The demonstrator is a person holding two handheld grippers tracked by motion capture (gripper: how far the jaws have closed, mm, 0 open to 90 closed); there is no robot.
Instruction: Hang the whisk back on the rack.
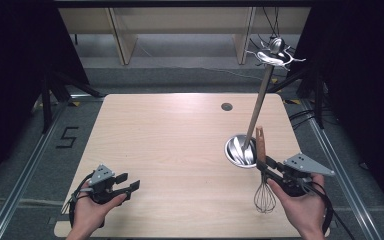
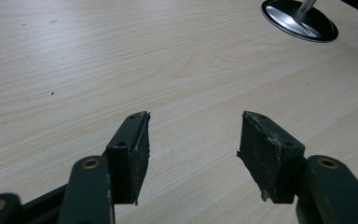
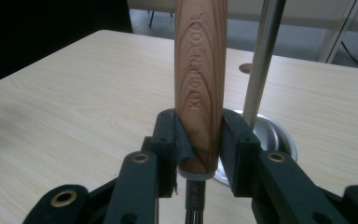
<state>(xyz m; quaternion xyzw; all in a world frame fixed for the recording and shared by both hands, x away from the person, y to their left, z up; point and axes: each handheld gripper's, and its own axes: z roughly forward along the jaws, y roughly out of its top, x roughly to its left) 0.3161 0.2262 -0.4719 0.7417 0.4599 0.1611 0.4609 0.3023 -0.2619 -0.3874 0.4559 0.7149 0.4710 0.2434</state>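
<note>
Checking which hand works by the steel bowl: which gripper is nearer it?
Right. The right gripper, shut on the whisk, is beside the steel bowl; the left gripper sits far across the table.

Whisk (image 1: 263,172) upright just before the stand's base (image 1: 240,150), table's (image 1: 170,150) right, seemingly apart.

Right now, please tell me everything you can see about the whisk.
The whisk has a round handle that looks like wood, with letters printed along it, and a balloon of thin metal wires. It stands upright, wires down and handle up, near the table's right front edge, beside the metal cup. The right gripper is shut on the handle's lower end, one of the fingers pressing each side. Whether the wires touch the table, I cannot tell.
</note>
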